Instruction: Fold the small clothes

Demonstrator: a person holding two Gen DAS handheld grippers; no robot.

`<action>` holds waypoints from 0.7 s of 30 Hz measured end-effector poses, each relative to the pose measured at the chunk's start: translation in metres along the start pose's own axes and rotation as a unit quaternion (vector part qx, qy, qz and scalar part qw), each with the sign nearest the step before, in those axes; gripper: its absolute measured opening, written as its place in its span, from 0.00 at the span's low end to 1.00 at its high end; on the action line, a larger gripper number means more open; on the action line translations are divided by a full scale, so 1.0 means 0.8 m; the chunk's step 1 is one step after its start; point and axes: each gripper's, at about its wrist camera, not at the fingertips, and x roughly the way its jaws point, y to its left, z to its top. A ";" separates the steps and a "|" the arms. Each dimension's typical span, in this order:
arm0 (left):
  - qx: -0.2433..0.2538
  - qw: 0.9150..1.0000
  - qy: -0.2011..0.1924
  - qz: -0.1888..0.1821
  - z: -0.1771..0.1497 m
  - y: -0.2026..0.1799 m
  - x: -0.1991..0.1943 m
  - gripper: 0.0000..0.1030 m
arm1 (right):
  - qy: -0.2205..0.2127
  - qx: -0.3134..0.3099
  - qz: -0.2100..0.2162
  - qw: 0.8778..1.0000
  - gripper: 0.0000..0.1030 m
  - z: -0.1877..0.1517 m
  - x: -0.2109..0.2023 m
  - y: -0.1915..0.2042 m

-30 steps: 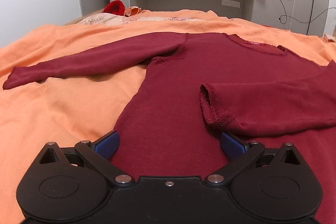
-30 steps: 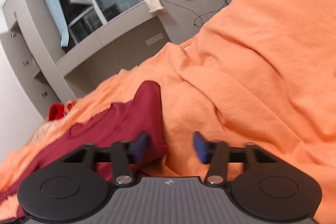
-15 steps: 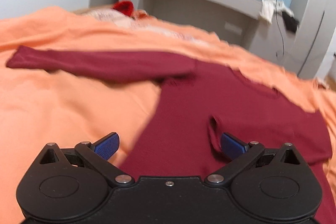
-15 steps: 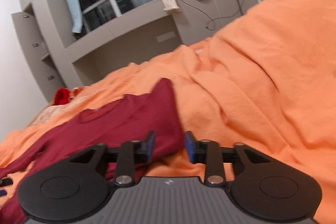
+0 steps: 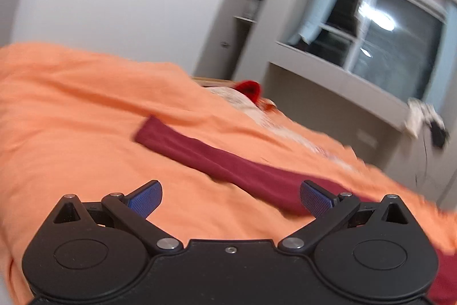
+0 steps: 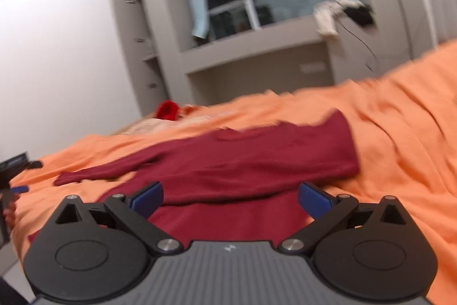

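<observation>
Maroon sweater (image 6: 234,162) flat on orange bedspread (image 6: 400,133)

Right tongs (image 6: 230,197) just spread wide — maroon sweater (image 6: 257,162) lies free beyond.

The sweater (image 6: 257,162) is plain dark maroon. It lies on a plain orange bedspread (image 6: 400,133). The fingers (image 5: 145,197) carry blue pads.

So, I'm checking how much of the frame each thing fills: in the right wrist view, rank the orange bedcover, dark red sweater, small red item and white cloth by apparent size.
1. orange bedcover
2. dark red sweater
3. white cloth and small red item: look alike, far away, blurred; no ranking.
</observation>
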 end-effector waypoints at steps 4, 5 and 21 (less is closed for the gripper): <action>-0.058 0.998 -0.007 0.014 0.020 0.034 0.009 0.99 | -0.020 -0.052 0.035 0.998 1.00 -0.006 0.000 0.030; -0.062 0.998 -0.004 0.013 0.024 0.038 0.018 0.99 | -0.020 -0.058 0.041 0.997 1.00 -0.007 0.003 0.034; -0.020 0.985 0.139 0.104 0.045 0.037 0.222 0.99 | 0.034 -0.081 0.069 0.994 1.00 -0.028 0.031 0.043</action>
